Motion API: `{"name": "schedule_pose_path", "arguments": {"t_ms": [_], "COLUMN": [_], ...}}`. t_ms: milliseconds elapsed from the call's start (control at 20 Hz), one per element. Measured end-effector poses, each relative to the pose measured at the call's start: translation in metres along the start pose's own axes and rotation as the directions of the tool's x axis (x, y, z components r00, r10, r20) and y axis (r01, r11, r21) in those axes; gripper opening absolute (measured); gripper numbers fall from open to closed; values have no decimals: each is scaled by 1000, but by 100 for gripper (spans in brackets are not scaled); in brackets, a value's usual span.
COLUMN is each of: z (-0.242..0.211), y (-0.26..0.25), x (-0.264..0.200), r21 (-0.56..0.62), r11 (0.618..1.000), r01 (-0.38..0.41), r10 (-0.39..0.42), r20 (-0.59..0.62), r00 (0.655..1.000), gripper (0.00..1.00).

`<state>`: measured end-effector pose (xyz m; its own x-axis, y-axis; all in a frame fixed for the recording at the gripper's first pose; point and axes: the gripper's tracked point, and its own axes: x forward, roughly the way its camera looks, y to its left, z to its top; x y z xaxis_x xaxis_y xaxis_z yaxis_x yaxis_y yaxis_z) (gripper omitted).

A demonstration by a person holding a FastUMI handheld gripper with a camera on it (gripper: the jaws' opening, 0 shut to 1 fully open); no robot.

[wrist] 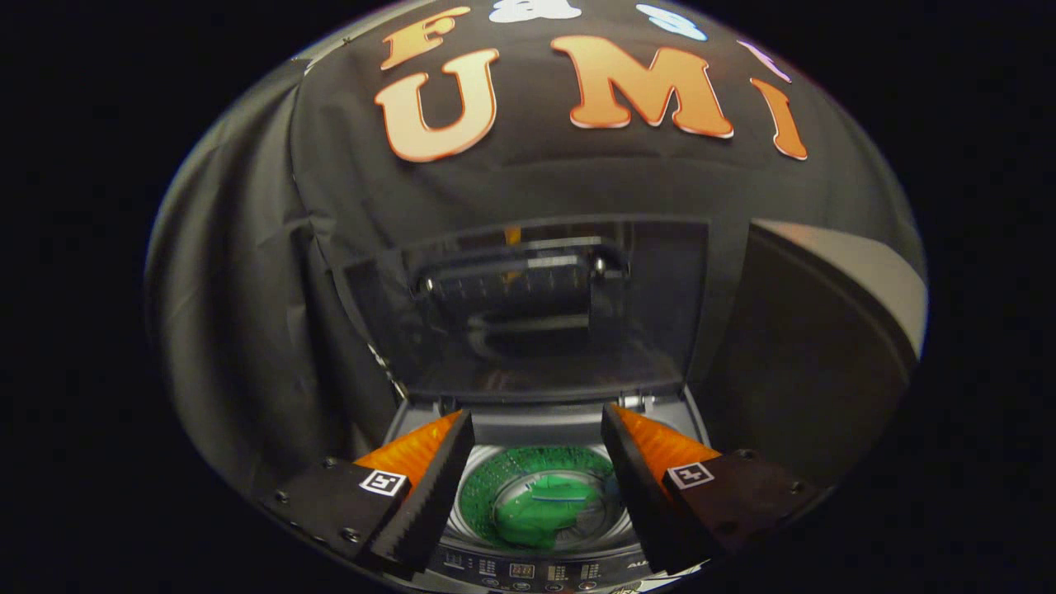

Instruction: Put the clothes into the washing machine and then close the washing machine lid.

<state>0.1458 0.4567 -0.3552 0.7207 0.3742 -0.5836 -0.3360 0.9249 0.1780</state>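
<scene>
Top-loader washing machine (540,429) sits below the gripper (536,437), lid (528,330) up and standing near upright against the black cloth wall (247,330). Lid is a dark see-through panel with a handle (516,276) across its upper part. Its hinge edge runs along the back rim of the tub opening, just beyond the fingertips.

Tub opening is round and unobstructed from above; its back edge lies between the two fingers and its front edge meets the control panel (520,569) strip nearest the camera. A grey curved surface (833,289) stands to the right of the machine, close beside the lid's right edge.

Green clothes (544,511) lie down in the drum (487,495), visible through the gap between the fingers and well below them.

Gripper: fingers spread wide, released, nothing between them, touching nothing. Both hang above the tub opening, one over each side of it.
</scene>
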Motion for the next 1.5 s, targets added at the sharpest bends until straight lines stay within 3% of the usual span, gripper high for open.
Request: {"name": "schedule_pose_path", "arguments": {"t_ms": [400,650,1000,1500], "z": [133,193,217,196], "y": [8,11,11,-4], "x": [-28,-21,43,111], "r21": [-4,-20,-44,-32], "r11": [998,997,998,999], "r01": [-58,-72,-51,2], "r10": [57,75,60,3], "r20": [215,274,235,136], "r00": [975,959,970,991], "gripper": [99,98,99,99]}}
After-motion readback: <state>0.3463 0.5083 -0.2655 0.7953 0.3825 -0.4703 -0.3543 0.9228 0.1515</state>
